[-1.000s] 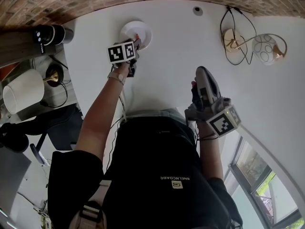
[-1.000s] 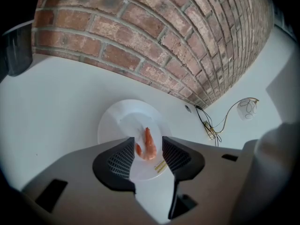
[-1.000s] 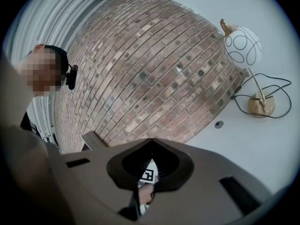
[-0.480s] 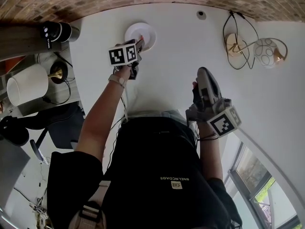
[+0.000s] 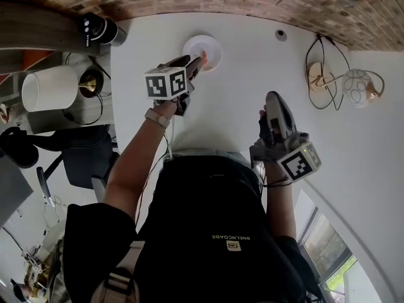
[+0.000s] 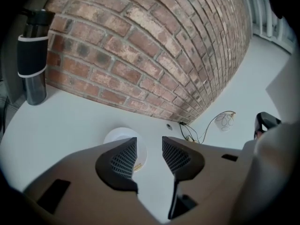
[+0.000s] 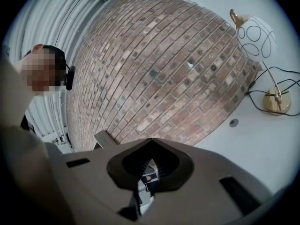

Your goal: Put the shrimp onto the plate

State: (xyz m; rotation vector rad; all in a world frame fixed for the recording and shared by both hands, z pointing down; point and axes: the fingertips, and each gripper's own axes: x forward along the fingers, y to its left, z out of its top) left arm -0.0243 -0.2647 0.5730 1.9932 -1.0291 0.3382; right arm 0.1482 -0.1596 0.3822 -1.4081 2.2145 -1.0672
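A small white plate (image 5: 205, 46) sits on the white table near the brick wall. In the left gripper view the plate (image 6: 117, 136) shows just beyond the left jaw, and a small tan shrimp (image 6: 138, 165) lies on its near edge. My left gripper (image 5: 197, 60) hovers at the plate's near rim. Its jaws (image 6: 149, 143) are open with nothing between them. My right gripper (image 5: 273, 98) is held up over the table's middle, away from the plate. It points toward the wall and its jaws (image 7: 149, 161) are shut and empty.
A black bottle (image 5: 98, 28) stands at the back left. At the right stands a round glass lamp (image 5: 356, 84) on a gold base with looping cables (image 5: 319, 62). A white lampshade (image 5: 49, 88) is off the table's left side. A small round grommet (image 5: 280, 35) lies near the wall.
The head view has shifted, so everything sits lower and further right in the picture. The left gripper stays at the plate, drawn slightly toward its near rim. The right gripper has hardly moved.
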